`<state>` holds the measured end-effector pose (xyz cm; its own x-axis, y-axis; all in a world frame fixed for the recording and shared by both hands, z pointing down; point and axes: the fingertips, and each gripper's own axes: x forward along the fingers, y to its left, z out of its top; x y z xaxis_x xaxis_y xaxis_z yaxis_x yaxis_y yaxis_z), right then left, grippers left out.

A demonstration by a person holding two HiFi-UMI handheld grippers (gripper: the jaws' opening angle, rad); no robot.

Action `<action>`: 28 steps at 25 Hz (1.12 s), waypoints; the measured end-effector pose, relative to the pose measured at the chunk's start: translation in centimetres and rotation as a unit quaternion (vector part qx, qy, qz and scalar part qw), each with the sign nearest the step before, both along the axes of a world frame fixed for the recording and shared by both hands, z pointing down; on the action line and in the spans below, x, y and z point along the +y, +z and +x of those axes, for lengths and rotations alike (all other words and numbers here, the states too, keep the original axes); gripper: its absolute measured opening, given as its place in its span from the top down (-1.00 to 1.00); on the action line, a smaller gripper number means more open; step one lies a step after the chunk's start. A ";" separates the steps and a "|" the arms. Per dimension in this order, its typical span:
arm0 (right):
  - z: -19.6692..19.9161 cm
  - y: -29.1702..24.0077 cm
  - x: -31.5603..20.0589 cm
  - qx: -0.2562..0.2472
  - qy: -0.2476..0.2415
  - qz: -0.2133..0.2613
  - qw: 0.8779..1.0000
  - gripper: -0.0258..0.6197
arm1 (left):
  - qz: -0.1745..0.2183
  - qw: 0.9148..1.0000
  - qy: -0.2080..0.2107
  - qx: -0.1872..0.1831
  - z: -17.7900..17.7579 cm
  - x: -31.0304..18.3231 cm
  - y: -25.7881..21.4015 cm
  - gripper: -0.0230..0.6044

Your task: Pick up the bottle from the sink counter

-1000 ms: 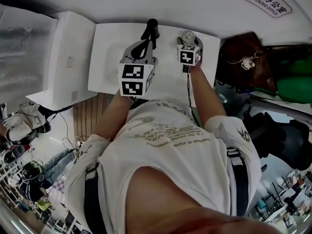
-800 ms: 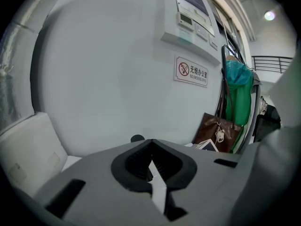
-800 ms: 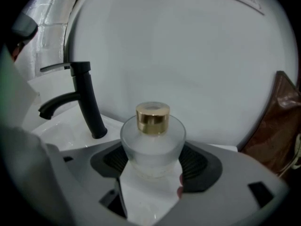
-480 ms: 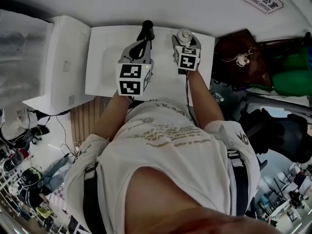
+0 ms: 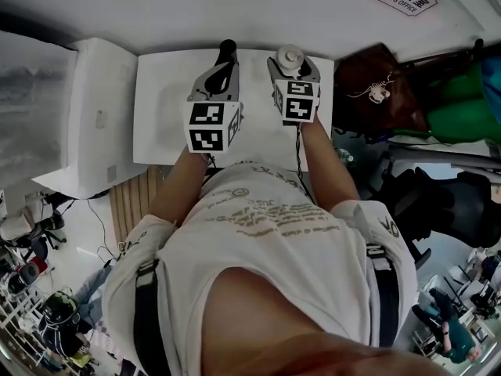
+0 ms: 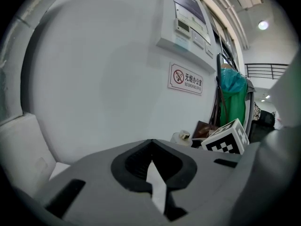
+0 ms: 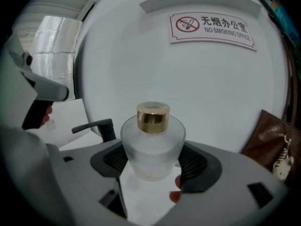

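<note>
A frosted glass bottle (image 7: 152, 145) with a gold cap stands upright between the ribbed pads of my right gripper (image 7: 153, 166), which is shut on its body. In the head view the bottle (image 5: 290, 56) shows at the tip of the right gripper (image 5: 293, 67), over the back right of the white sink counter (image 5: 168, 116). My left gripper (image 5: 226, 49) hovers just left of it, shut with nothing in it; its jaws (image 6: 151, 160) leave only a thin slit. From the left gripper view the bottle (image 6: 181, 136) peeks out beside the right gripper's marker cube.
A black faucet (image 7: 96, 126) stands behind and left of the bottle. A white cabinet (image 5: 98, 108) adjoins the counter's left side. A brown bag (image 5: 368, 84) hangs to the right, with green fabric (image 5: 462, 108) beyond. A no-smoking sign (image 7: 211, 27) is on the wall.
Both grippers have drifted a little left along the counter. The right gripper, with the bottle in it, now looks slightly closer to the head camera.
</note>
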<state>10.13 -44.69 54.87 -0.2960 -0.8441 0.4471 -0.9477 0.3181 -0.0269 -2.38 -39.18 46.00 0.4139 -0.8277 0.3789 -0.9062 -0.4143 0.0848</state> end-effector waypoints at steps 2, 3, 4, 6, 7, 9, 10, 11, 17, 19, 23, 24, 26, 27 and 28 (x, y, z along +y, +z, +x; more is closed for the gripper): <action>0.4 -1.1 0.3 -0.002 0.005 0.005 1.000 -0.04 | 0.001 1.000 0.007 0.003 0.5 -0.2 0.0 0.86; 0.5 -1.6 0.5 -0.002 0.007 0.007 1.000 -0.04 | 0.001 1.000 0.010 0.006 0.6 -0.2 0.0 0.86; 0.7 -2.2 0.7 -0.001 0.009 0.011 1.000 -0.04 | 0.002 1.000 0.012 0.008 0.8 -0.3 0.0 0.86; 1.1 -3.5 1.1 -0.001 0.017 0.021 1.000 -0.04 | 0.003 1.000 0.017 0.012 1.0 -0.5 0.0 0.86; 1.3 -4.2 1.3 -0.003 0.022 0.027 0.999 -0.04 | 0.004 1.000 0.020 0.014 1.2 -0.6 -0.1 0.86; 2.0 -5.6 1.8 -0.004 0.034 0.041 0.999 -0.04 | 0.005 0.999 0.029 0.017 1.8 -0.6 -0.2 0.86; 2.2 -6.3 2.0 -0.002 0.039 0.048 0.998 -0.04 | 0.006 0.999 0.034 0.019 2.1 -0.7 -0.2 0.86; 2.4 -7.0 2.2 0.002 0.044 0.055 0.998 -0.04 | 0.008 0.999 0.039 0.019 2.4 -0.7 -0.2 0.86; 2.9 -10.3 3.7 0.018 0.073 0.088 0.993 -0.04 | 0.015 0.998 0.057 0.021 3.0 -0.7 -0.6 0.86; 3.1 -10.6 4.1 0.020 0.075 0.089 0.993 -0.04 | 0.016 0.998 0.059 0.021 3.0 -0.6 -0.7 0.86; 3.0 -10.1 5.0 0.016 0.072 0.081 0.994 -0.04 | 0.017 0.998 0.065 0.019 3.2 -0.6 -0.8 0.86; 3.0 -9.8 5.3 0.015 0.073 0.079 0.994 -0.04 | 0.017 0.997 0.067 0.019 3.2 -0.6 -0.8 0.86; 2.8 -9.4 5.8 0.013 0.074 0.072 0.995 -0.04 | 0.017 0.997 0.070 0.017 3.2 -0.4 -0.9 0.86; 2.6 -9.3 6.0 0.014 0.073 0.070 0.995 -0.04 | 0.018 0.997 0.071 0.016 3.3 -0.3 -1.0 0.86; 2.5 -9.4 6.2 0.015 0.071 0.069 0.995 -0.04 | 0.019 0.997 0.073 0.015 3.3 -0.3 -1.1 0.86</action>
<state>12.61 -38.52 45.52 -0.1576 -0.9308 0.3299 -0.9831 0.1792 0.0360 0.95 -39.43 44.93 0.5410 -0.7718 0.3341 -0.8337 -0.5443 0.0926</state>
